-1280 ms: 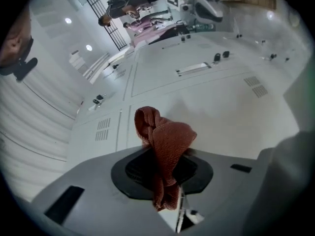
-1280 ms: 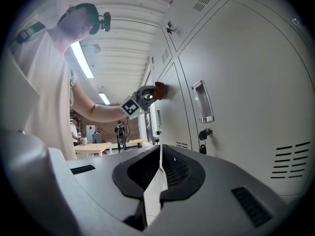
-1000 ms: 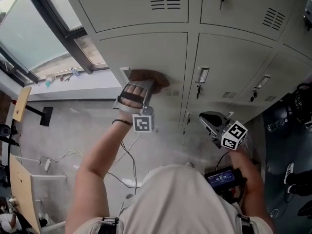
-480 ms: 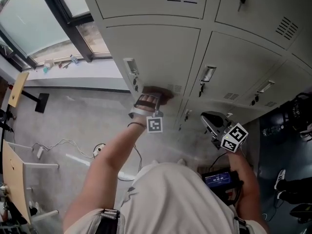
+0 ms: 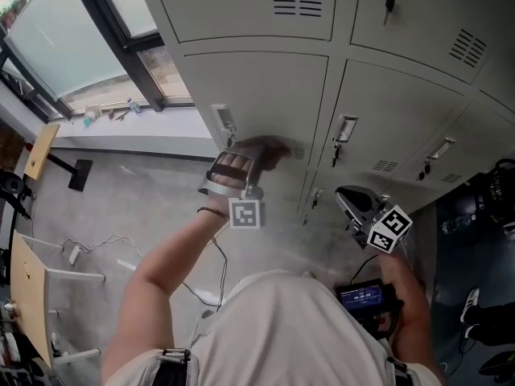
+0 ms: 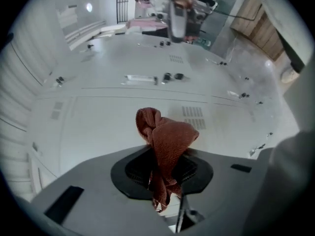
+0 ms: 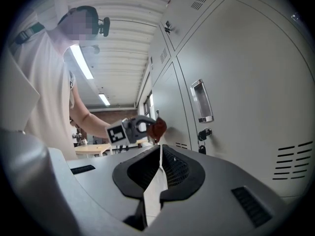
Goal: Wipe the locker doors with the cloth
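Since the rust-red woven cloth [image 6: 167,136] clamped in the left hand-held gripper [image 6: 165,170] has been drawn lower, more of the grey metal locker door [image 5: 257,95] is wiped.

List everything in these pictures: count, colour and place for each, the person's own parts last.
Locker doors: several, pale grey, the wall ahead.
Handles: three, silver, recessed in the middle-row doors.
Keys: at least two, dark, hanging in door locks.
Cloth: one, reddish brown, at the left middle door.
Window: one, dark-framed, left of the lockers.
Cable: one, white, on the floor under the window.
Screen device: one, black, low right beside the person.
Left gripper: one, grey, shut on the cloth, raised to the door.
Right gripper: one, grey, shut and empty, held low on the right.
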